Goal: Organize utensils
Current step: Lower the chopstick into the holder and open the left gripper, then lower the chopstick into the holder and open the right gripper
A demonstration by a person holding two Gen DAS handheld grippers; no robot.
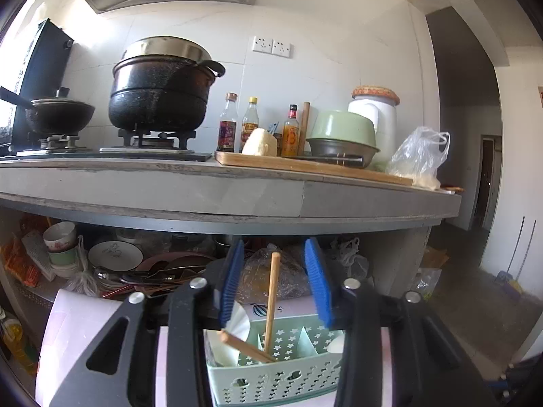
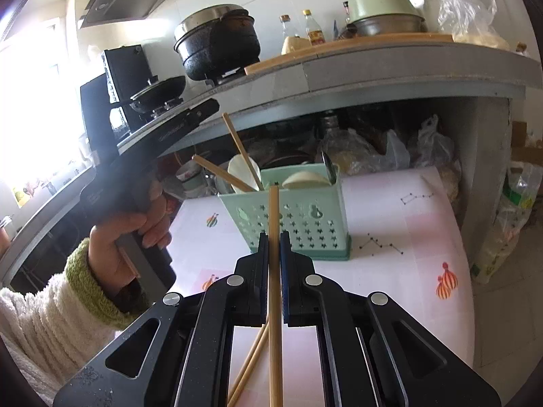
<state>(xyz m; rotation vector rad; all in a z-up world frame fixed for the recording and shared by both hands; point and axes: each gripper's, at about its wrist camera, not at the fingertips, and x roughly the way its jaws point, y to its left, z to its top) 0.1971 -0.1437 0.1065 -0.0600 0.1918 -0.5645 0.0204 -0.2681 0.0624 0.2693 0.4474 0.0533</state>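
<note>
Right hand-held gripper (image 2: 274,237) clamping chopstick (image 2: 273,210), lower end cropped, left hand-held gripper (image 1: 275,264) parted, pads clear of basket (image 1: 271,380) chopstick (image 1: 271,305)

No legible text; bottle labels (image 1: 291,135), writing on left gripper body (image 2: 173,129) too blurred.

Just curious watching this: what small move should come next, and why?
Probably carry the chopstick in the right gripper forward to the green basket. The left gripper stands open, its chopstick already inside.
</note>
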